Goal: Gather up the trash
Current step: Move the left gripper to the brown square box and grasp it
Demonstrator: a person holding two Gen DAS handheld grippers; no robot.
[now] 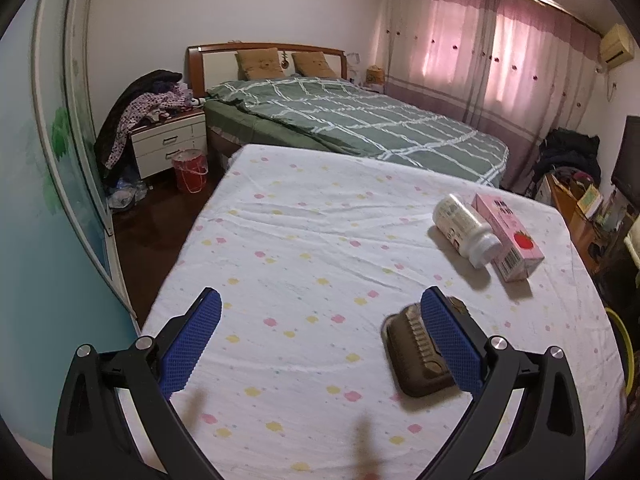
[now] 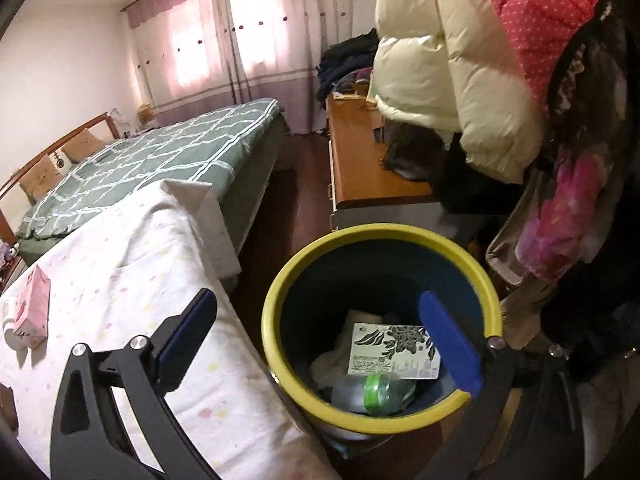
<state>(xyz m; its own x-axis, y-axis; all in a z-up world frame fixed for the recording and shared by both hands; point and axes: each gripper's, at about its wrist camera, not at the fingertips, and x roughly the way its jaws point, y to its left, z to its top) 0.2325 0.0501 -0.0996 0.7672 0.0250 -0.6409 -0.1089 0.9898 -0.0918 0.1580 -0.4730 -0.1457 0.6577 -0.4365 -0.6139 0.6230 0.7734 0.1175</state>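
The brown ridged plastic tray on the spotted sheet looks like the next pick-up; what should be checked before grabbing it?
1. Left gripper open: ok.
2. Brown ridged plastic tray between its fingers: not ok, it lies under the right finger.
3. Tray apart from the white plastic bottle and pink strawberry carton: ok.
4. Right gripper empty: ok.
5. Yellow-rimmed dark bin has room: ok.
6. Tray empty: cannot tell.

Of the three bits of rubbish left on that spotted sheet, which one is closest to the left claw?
The brown plastic tray. It lies right beside the left gripper, partly behind one blue finger, while the white bottle and pink carton lie together farther away.
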